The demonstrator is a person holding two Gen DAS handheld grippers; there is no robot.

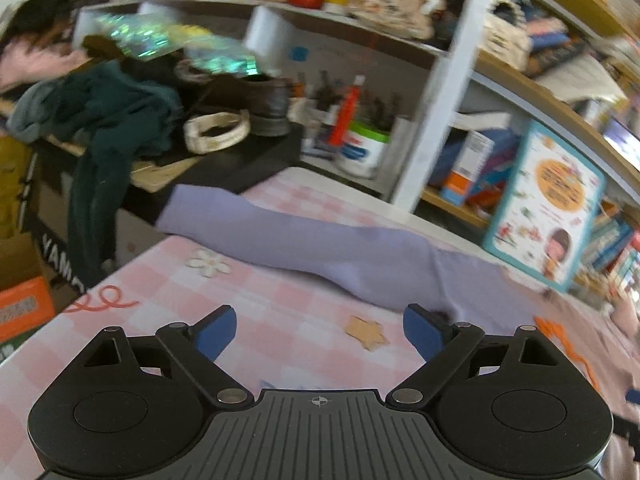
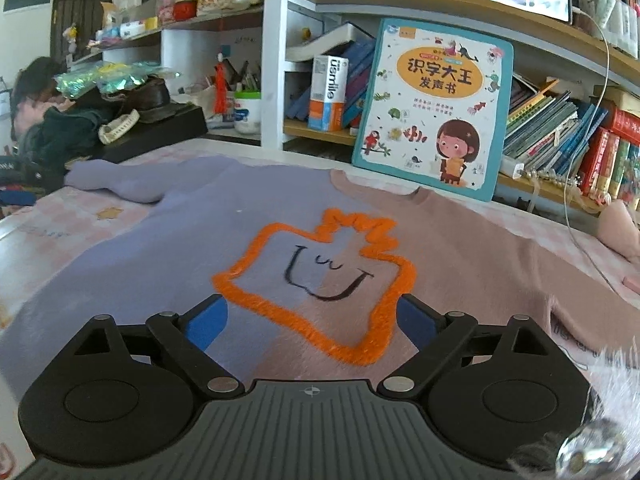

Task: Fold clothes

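Observation:
A sweater [image 2: 192,240], half lilac and half dusty pink, lies flat and face up on the pink checked tablecloth [image 2: 60,216]. An orange outline with a smiling face [image 2: 320,276] marks its chest. Its lilac sleeve [image 1: 304,240] stretches out to the left across the cloth. My left gripper [image 1: 318,334] hovers open just short of that sleeve, nothing between its blue pads. My right gripper [image 2: 312,324] is open above the sweater's lower front, over the orange outline, holding nothing.
A children's book [image 2: 436,108] leans against the bookshelf [image 2: 440,0] behind the sweater's collar. A black stand [image 1: 240,160] at the left edge carries dark green clothes [image 1: 112,120] and a shoe. A white cable [image 2: 588,248] crosses the right side. An orange box [image 1: 24,308] sits below the table.

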